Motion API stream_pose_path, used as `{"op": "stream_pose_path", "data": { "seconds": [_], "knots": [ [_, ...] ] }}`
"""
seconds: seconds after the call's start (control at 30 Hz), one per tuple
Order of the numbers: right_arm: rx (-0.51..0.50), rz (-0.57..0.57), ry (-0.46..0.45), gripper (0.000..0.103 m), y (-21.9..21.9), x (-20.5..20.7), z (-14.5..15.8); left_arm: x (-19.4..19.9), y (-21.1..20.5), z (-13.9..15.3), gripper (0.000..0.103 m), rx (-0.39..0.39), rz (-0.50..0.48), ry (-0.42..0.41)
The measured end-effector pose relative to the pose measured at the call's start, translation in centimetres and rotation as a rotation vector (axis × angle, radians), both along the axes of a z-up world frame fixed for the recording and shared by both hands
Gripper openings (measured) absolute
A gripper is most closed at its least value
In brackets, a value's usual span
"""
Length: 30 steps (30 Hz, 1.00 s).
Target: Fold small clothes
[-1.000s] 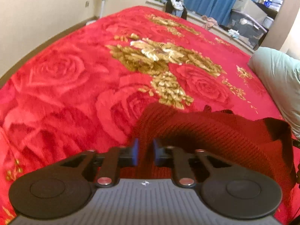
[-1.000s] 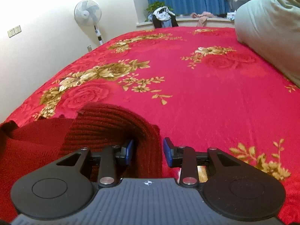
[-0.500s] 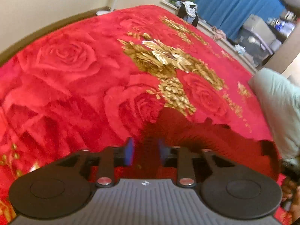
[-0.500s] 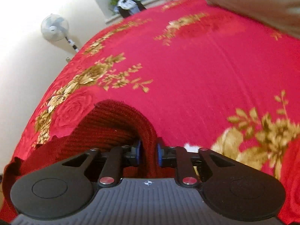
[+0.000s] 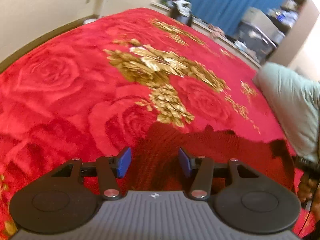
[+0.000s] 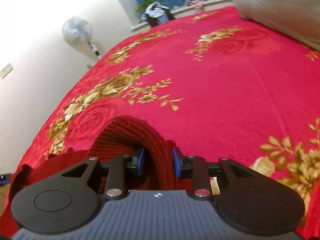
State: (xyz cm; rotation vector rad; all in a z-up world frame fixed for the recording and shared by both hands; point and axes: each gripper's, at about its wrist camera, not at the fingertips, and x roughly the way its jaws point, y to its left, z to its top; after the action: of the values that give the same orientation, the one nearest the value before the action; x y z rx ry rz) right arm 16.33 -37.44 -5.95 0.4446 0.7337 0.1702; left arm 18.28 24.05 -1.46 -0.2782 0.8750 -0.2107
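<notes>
My left claw's (image 5: pixel 155 162) own housing hides the near part of the dark red knit garment (image 5: pixel 210 146), and motion blur smears the shelf clutter (image 5: pixel 260 34) by the blue curtain (image 5: pixel 220 2) beyond identification. In the left wrist view, the picture's right edge cuts off the pale pillow (image 5: pixel 292 100) and a hand (image 5: pixel 306 188), whose grip cannot be read. My right claw (image 6: pixel 157 161) is opening around a knit fold whose lower part is hidden, and the picture's edge crops the garment's left end.
</notes>
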Motion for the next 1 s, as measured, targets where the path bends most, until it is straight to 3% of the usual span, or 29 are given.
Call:
{"op": "stream_pose_path", "data": {
  "seconds": [0.07, 0.13, 0.2, 0.23, 0.27, 0.33, 0.4, 0.43, 0.5, 0.57, 0.73, 0.87, 0.93, 0.97, 1.0],
  "knots": [
    [-0.026, 0.017, -0.005, 0.032, 0.5, 0.3, 0.0, 0.4, -0.8, 0.0, 0.054, 0.033, -0.015, -0.016],
    [-0.05, 0.029, -0.013, 0.032, 0.9, 0.4, -0.1, 0.7, -1.4, -0.4, 0.043, 0.052, -0.043, -0.016],
    [-0.062, 0.038, -0.022, 0.031, 1.1, 0.5, 0.0, 1.1, -2.1, -0.8, 0.007, 0.095, -0.081, -0.01],
    [-0.069, 0.041, -0.032, 0.028, 1.2, 0.5, 0.0, 1.2, -2.4, -1.0, 0.008, 0.123, -0.101, -0.005],
    [-0.076, 0.044, -0.04, 0.011, 1.4, 0.6, 0.0, 1.1, -2.4, -0.8, 0.007, 0.151, -0.108, -0.02],
    [-0.021, 0.024, -0.058, 0.011, 0.8, 0.6, 0.0, 0.7, -1.1, 0.3, 0.006, 0.151, -0.044, -0.096],
    [0.064, -0.058, -0.064, 0.011, -0.4, 0.5, 0.0, 0.4, 1.8, 1.2, 0.005, 0.04, 0.092, -0.145],
    [0.102, -0.105, -0.052, 0.011, -1.2, 0.5, -0.2, 0.4, 2.6, 1.0, 0.005, 0.022, 0.132, -0.131],
    [0.117, -0.177, 0.009, 0.011, -1.9, 0.8, -1.1, 0.9, 2.5, -0.5, 0.005, 0.074, 0.137, -0.04],
    [0.077, -0.168, 0.055, 0.011, -1.4, 1.2, -2.1, 1.1, 1.7, -1.7, 0.005, 0.148, 0.108, 0.021],
    [0.02, -0.146, -0.001, 0.011, -0.1, 1.0, -0.8, 0.5, 2.4, -0.5, 0.005, 0.114, 0.152, -0.056],
    [0.082, -0.105, -0.104, 0.011, -0.3, 0.6, 0.9, -0.4, 3.8, 0.8, 0.0, 0.198, 0.284, -0.121],
    [0.042, -0.093, -0.019, 0.016, 0.0, 1.3, 0.3, -0.7, 5.7, 0.5, 0.0, 0.127, 0.338, -0.074],
    [0.023, -0.091, 0.043, 0.018, 0.1, 1.6, -0.3, -0.8, 6.4, 0.2, 0.002, 0.06, 0.323, -0.038],
    [-0.003, -0.095, 0.083, 0.025, 0.1, 1.6, -0.7, -1.0, 6.8, -0.3, 0.005, -0.012, 0.287, 0.002]
  ]
}}
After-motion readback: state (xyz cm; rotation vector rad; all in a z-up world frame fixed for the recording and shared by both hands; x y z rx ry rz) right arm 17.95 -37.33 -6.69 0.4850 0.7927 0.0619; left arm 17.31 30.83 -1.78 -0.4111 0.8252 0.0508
